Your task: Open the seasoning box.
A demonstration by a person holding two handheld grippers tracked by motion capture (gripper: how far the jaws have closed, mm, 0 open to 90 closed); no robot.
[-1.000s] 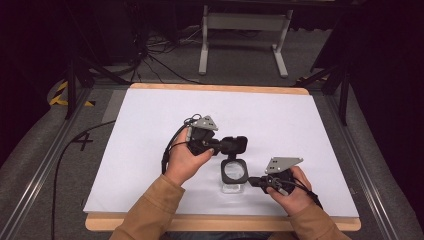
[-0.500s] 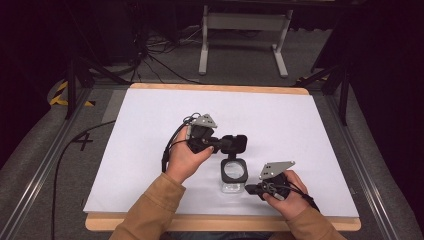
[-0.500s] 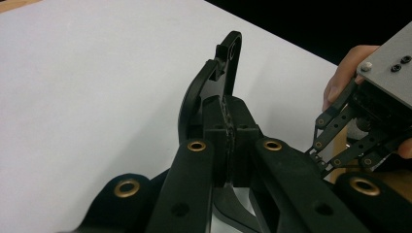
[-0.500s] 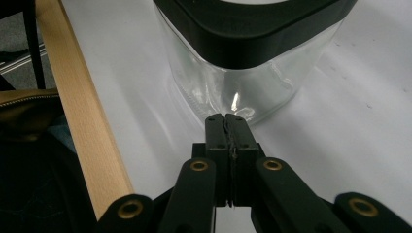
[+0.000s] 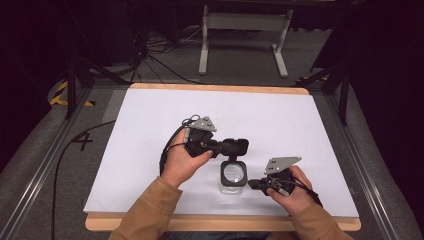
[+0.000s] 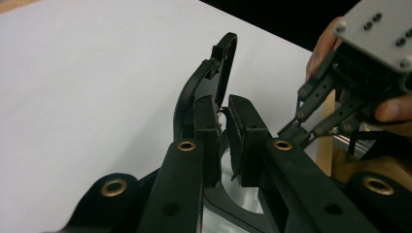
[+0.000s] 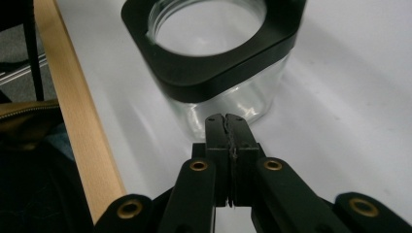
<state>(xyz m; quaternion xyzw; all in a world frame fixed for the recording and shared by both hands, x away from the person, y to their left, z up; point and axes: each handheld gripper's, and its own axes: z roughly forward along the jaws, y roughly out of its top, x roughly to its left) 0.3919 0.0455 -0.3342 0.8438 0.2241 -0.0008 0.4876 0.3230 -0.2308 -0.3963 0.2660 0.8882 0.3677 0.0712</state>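
Since the earlier frame, the left hand-held gripper [image 5: 239, 147] has been eased, its jaws just opening slightly off the hinged lid [image 6: 206, 82], raised above the glass jar [image 5: 233, 176] on the worktop [image 5: 150, 125]. Release should be gentle. Just right of the jar, the right hand-held gripper [image 5: 252, 184] is pressed together, empty.

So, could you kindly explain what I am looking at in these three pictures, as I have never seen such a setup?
A person holds a two-jaw gripper in each hand. One camera looks down from above; two ride on the grippers, looking along their black jaws. On the white table stands a glass jar with a black square collar. The left gripper, over the jar, has just been opening its jaws; nothing is clearly gripped between them. The right gripper is shut and empty, its tips near the jar's glass wall.
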